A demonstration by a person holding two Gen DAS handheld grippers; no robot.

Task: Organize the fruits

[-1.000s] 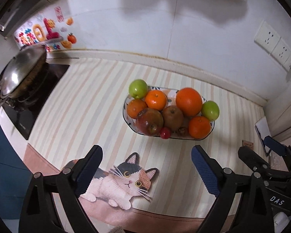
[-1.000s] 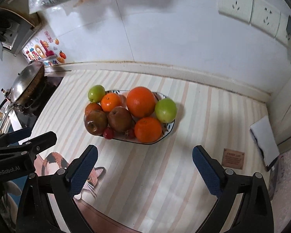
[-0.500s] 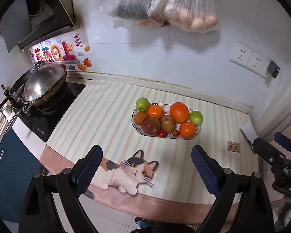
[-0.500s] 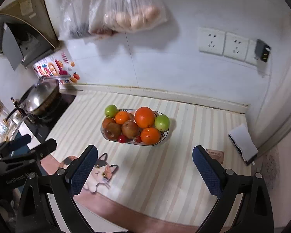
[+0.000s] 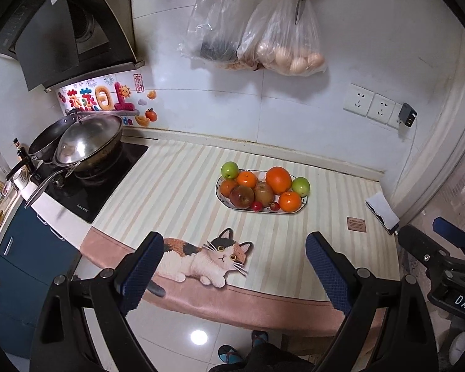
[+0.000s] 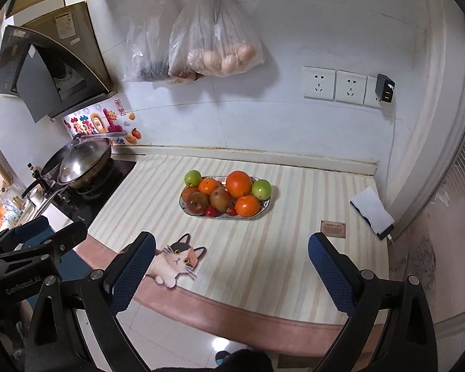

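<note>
The fruit all sits heaped in one oval plate on the striped surface, toward the back, nearer the wall than the front edge. Both hand-held grippers hang well off that front edge, above the floor, pointing down and forward at the plate.

The left hand-held gripper has its jaws spread wide with nothing between them; in its view the plate lies ahead and a little right of the line between its fingers. The right hand-held gripper is just as wide and just as empty; in its view the plate lies ahead and very slightly left of centre. So the plate sits between the two lines of approach, and neither hand looks clearly the nearer, though the fisheye bend makes that hard to judge.

The plate's long axis runs across both views, roughly along the wall. The left end holds a green apple, the right end another green apple, with the big orange between them toward the back and two small red fruits at the front rim. Judged from this, the left hand would suit the left end and the right hand the right end, each reaching forward and down across open surface.
</note>
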